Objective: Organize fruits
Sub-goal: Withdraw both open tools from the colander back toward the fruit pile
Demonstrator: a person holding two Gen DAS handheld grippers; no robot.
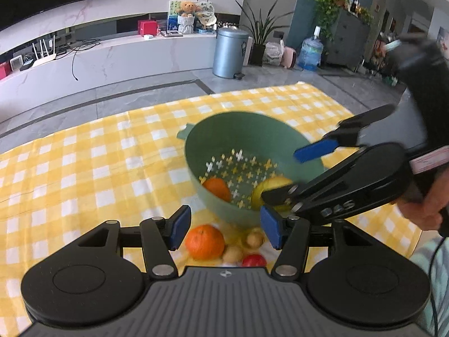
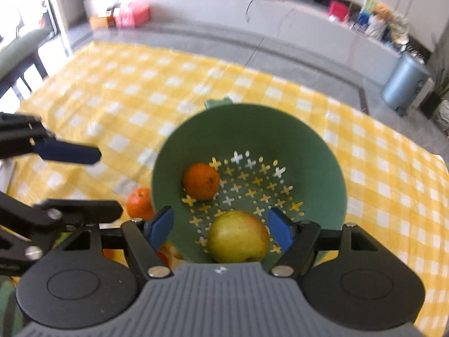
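A green colander [image 1: 238, 129] [image 2: 308, 146] stands on the yellow checked cloth. Inside it lie an orange [image 1: 217, 188] [image 2: 201, 180] and a yellow-green apple [image 1: 269, 186] [image 2: 238, 236]. My right gripper [image 2: 220, 229] [image 1: 286, 175] is open above the colander, with the apple lying below and between its fingers, apart from them. My left gripper [image 1: 226, 227] is open and empty, just above a second orange [image 1: 204, 242] [image 2: 139, 202] that lies on the cloth in front of the colander. Two small brown fruits [image 1: 254, 238] and a red fruit [image 1: 254, 260] lie beside it.
The checked cloth [image 1: 84, 168] covers the table. Beyond its far edge is grey floor with a metal bin [image 1: 230, 52], a long white cabinet [image 1: 112, 56], plants and a water bottle [image 1: 310, 50].
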